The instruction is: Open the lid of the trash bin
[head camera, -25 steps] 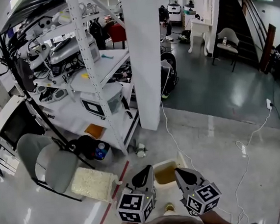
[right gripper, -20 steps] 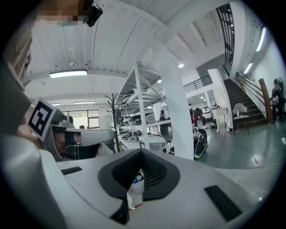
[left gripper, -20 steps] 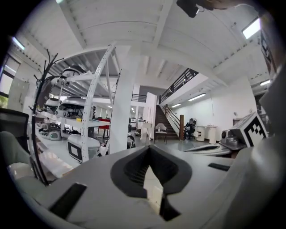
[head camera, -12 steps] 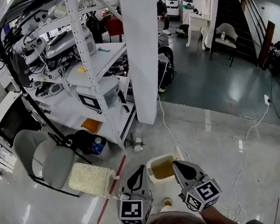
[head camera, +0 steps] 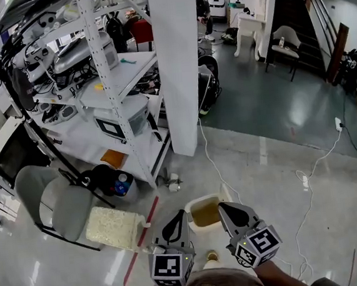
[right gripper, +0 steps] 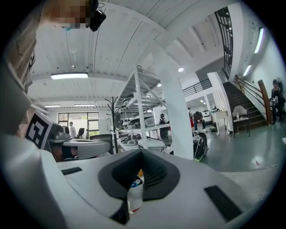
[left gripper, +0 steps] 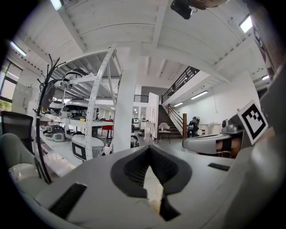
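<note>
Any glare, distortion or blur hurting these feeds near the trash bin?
Head view: sharp, edges bowed by the wide lens, ceiling-light glare on the glossy floor, none on the trash bin. Left gripper view and right gripper view: heavy fisheye, black corners, near jaws soft, background sharper.

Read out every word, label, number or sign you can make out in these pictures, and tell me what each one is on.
No text can be read in any view.
Left marker cube: black-and-white square pattern only, no words or numbers.
Right marker cube: the same kind of pattern, no words or numbers.
Bottle in the right gripper view: coloured label, too small and blurred to read.
Shelf items: any print is too small to read.
</note>
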